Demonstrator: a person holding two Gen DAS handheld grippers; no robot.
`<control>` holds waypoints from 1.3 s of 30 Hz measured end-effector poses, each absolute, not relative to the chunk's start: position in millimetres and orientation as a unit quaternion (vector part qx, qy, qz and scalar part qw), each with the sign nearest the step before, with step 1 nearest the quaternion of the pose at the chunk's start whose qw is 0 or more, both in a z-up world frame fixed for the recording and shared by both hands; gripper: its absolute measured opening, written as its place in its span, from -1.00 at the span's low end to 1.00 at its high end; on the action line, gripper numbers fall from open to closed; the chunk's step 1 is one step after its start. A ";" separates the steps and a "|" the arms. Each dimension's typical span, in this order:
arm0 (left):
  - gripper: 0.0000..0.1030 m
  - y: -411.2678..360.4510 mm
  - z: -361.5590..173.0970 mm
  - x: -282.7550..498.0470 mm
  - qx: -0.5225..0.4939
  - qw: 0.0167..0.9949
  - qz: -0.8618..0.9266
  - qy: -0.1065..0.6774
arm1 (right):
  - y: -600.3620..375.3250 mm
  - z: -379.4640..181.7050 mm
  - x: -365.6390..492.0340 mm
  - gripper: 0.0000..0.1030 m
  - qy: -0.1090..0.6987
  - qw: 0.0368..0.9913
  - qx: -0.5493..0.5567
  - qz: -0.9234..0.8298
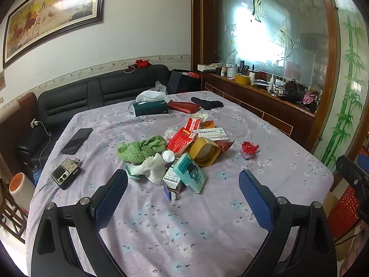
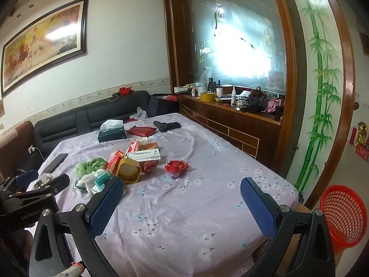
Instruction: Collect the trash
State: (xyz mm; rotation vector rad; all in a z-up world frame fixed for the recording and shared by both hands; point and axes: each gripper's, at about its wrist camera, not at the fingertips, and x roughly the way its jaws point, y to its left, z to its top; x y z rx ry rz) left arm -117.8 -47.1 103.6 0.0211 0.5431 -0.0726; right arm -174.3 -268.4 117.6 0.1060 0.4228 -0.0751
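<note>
Right wrist: right tool [image 2: 182, 198] agape, empty | left tool [image 1: 183, 191] agape | red basket [image 2: 343, 217] edge-cropped

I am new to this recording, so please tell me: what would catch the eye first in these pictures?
A heap of trash sits mid-table on the lilac tablecloth: a yellow container on its side, red packets and a green cloth. A crumpled red wrapper lies apart to its right. A red basket stands beyond the table's right corner.

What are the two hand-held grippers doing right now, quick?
Left hand-held gripper: open, holding nothing, above the lilac flowered tablecloth.
Right hand-held gripper: open, holding nothing.
</note>
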 end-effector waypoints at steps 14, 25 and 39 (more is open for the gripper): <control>0.87 -50.7 103.3 -115.6 0.008 0.962 -0.046 0.269 | -272.4 120.3 -174.7 0.99 0.207 0.976 0.052 -0.051; 0.87 -53.5 104.6 -116.9 0.012 0.962 -0.055 0.267 | -270.3 122.0 -174.7 0.99 0.205 0.976 0.053 -0.050; 0.87 -52.9 105.1 -116.8 0.011 0.962 -0.056 0.268 | -269.1 120.6 -171.6 0.99 0.209 0.976 0.051 -0.040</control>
